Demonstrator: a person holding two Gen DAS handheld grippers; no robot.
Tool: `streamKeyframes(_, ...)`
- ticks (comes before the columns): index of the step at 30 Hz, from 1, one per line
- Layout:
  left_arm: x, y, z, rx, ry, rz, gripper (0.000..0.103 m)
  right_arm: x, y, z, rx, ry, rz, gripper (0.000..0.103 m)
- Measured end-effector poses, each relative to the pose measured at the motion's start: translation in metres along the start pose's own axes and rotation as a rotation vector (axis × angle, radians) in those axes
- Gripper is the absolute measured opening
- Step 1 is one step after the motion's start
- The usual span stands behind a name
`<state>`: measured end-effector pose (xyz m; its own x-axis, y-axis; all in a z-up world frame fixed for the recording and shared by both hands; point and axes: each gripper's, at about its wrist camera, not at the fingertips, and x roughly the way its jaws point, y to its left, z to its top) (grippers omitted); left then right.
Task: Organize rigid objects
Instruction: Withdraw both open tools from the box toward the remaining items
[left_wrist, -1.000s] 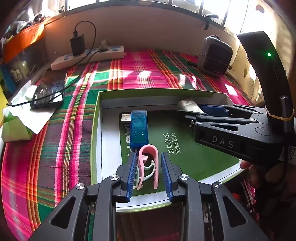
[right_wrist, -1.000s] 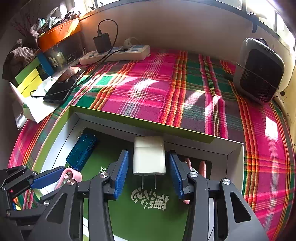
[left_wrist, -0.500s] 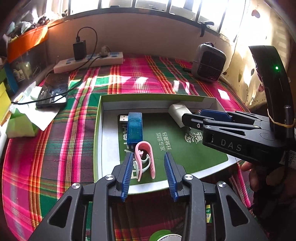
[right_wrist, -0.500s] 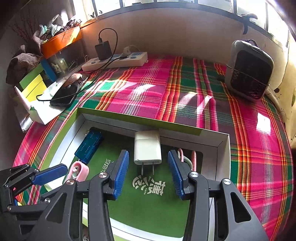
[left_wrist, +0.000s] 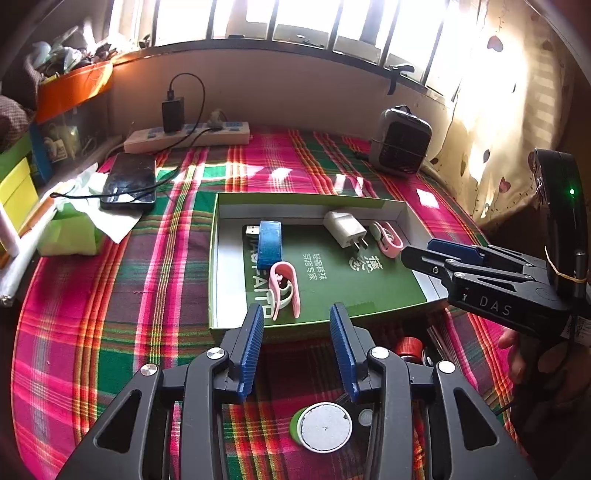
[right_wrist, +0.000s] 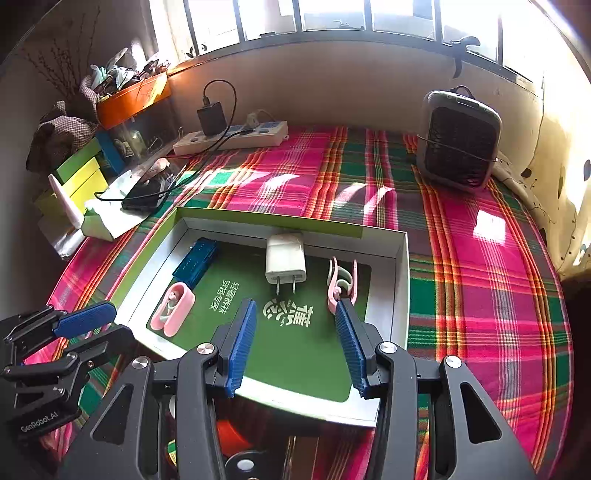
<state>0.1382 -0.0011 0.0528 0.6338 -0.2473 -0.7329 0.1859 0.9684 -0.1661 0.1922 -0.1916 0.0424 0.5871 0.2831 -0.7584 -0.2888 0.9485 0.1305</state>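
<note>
Left gripper (left_wrist: 297, 347): jaws spread, nothing between the blue pads, held just off the near edge of the shallow green-rimmed box (left_wrist: 214, 258). In the right wrist view the same gripper shows at 8 o'clock (right_wrist: 74, 325), beside the box's near-left corner.

Right gripper (right_wrist: 295, 343): jaws spread, empty, over the near part of the box's green liner (right_wrist: 295, 354). In the left wrist view it enters from 3 o'clock (left_wrist: 443, 254), tips near the box's right wall.

Box contents, left wrist view:
- blue USB device (left_wrist: 269, 243), lying flat at 11 o'clock on the liner, metal plug pointing toward the far-left corner.
- pink clip (left_wrist: 284, 288), just nearer than the blue device, its far end touching or overlapping it; cannot tell which. It lies directly ahead of the left gripper, apart from the pads.
- white charger plug (left_wrist: 345, 229), at 1 o'clock near the far wall, prongs pointing toward the camera.
- second pink clip (left_wrist: 388, 238), just beside the charger at 2 o'clock, near the right wall.

Right wrist view agrees: charger (right_wrist: 286, 258) dead ahead at 12 o'clock; the second clip touches or sits just beyond the right pad (right_wrist: 351, 350), contact not resolvable.

Box rests on a plaid cloth (left_wrist: 110, 295) over the desk. Beyond it: power strip (left_wrist: 188, 136) at 11 o'clock, phone (left_wrist: 129, 181) at 10 o'clock, small dark heater (left_wrist: 400, 142) at 1 o'clock.
</note>
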Motion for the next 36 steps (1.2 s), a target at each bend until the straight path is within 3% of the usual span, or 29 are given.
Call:
streamKeyframes(14, -0.017, 0.011, -0.035, -0.044, -0.005, -0.027, 0.037, -0.035, -0.011, -0.057, 0.022, -0.030, -0.073, 0.049)
streamKeyframes(20, -0.018, 0.014, -0.042, -0.043, -0.002, -0.040, 0.037, -0.049, -0.020, -0.073, 0.080, -0.043, -0.059, 0.049)
streamKeyframes(36, -0.023, 0.018, -0.054, -0.056, 0.011, -0.078, 0.038, -0.041, -0.008, -0.097, 0.067, 0.017, -0.031, 0.049)
